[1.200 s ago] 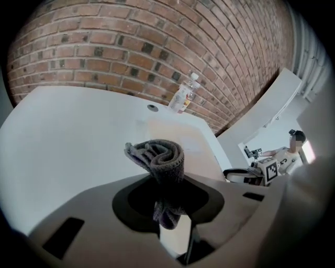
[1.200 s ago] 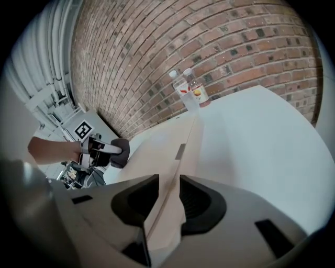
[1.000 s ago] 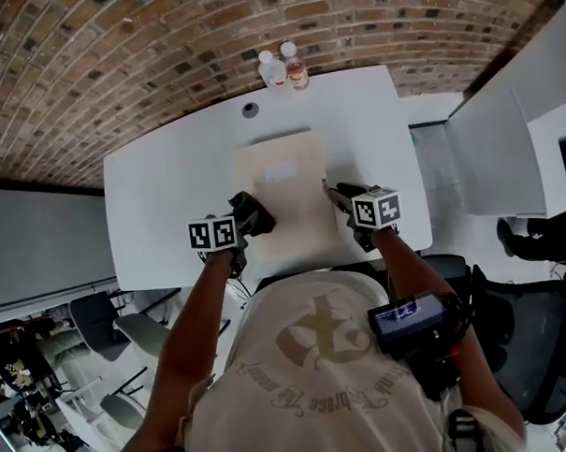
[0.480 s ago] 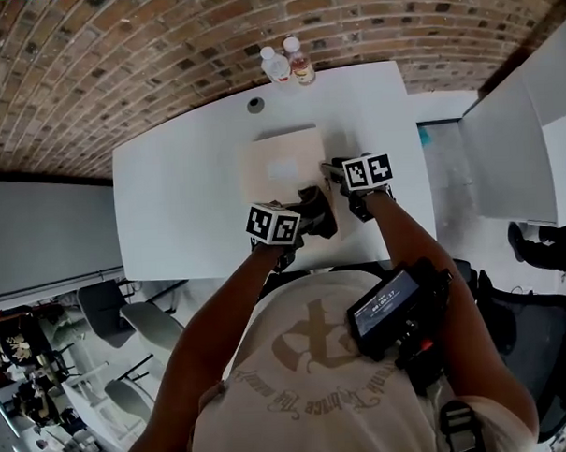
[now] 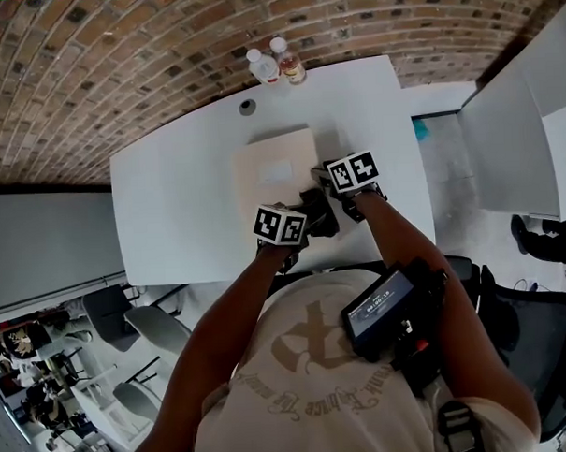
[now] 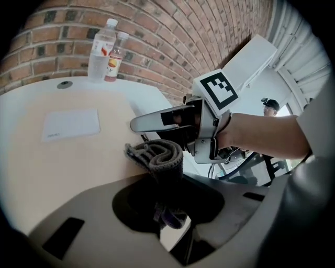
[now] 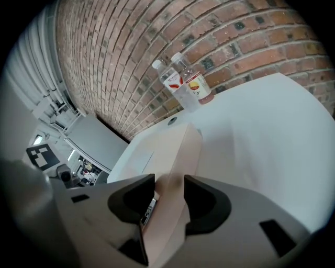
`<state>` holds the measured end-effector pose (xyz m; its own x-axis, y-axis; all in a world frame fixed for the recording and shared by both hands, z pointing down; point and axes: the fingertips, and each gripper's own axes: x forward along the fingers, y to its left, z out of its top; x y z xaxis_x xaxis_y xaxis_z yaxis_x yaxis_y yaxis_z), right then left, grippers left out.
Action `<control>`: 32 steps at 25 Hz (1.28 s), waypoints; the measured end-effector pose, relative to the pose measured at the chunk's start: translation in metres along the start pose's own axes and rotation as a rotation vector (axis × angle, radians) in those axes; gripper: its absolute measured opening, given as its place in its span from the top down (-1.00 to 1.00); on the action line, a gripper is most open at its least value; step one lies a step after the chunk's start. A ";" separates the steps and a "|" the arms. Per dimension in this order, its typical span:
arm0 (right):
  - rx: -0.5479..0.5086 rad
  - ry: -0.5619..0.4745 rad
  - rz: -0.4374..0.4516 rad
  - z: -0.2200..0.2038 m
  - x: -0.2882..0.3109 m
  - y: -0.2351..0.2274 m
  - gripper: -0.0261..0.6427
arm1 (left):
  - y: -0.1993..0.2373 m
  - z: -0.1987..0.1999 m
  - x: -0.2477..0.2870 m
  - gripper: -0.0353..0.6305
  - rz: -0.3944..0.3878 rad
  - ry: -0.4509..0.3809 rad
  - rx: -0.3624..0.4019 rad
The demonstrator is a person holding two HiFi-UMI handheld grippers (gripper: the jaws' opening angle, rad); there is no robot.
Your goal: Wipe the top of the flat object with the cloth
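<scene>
The flat beige cardboard box [image 5: 271,174] lies in the middle of the white counter [image 5: 169,197], and the left gripper [image 6: 159,201] has its jaws clenched on a bunched dark grey knitted cloth [image 6: 157,157] at the box's near right corner. Whether the cloth is pressing on the top cannot be told. The right gripper [image 7: 168,188] straddles the box's right edge, which runs between its jaws, and those jaws are opening, so the box looks to be losing its hold. That is the main risk: with nothing steadying it, a firm wipe could shove the light box across the smooth counter instead of cleaning it. The cloth is gripped as a small wad, so it could cover little or pull free. The spread right jaws sit close enough to snag it.
</scene>
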<state>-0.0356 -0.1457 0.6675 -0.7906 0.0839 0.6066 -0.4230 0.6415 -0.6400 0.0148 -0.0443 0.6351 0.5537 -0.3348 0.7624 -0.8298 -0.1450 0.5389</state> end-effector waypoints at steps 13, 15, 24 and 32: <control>0.008 -0.003 0.020 -0.004 0.001 -0.002 0.37 | 0.074 -0.044 -0.072 0.58 0.097 -0.192 -0.296; 0.003 -0.003 0.014 -0.004 0.000 -0.002 0.37 | 0.087 -0.051 -0.085 0.58 0.120 -0.224 -0.325; -0.008 0.002 0.010 -0.001 0.000 0.000 0.38 | 0.130 -0.076 -0.134 0.58 0.212 -0.275 -0.365; 0.001 -0.006 0.007 -0.002 -0.001 0.000 0.38 | 0.162 -0.105 -0.172 0.58 0.303 -0.303 -0.434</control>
<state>-0.0344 -0.1443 0.6676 -0.7960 0.0837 0.5995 -0.4180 0.6404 -0.6444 -0.2079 0.0877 0.6287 0.1996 -0.5613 0.8032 -0.8079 0.3696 0.4591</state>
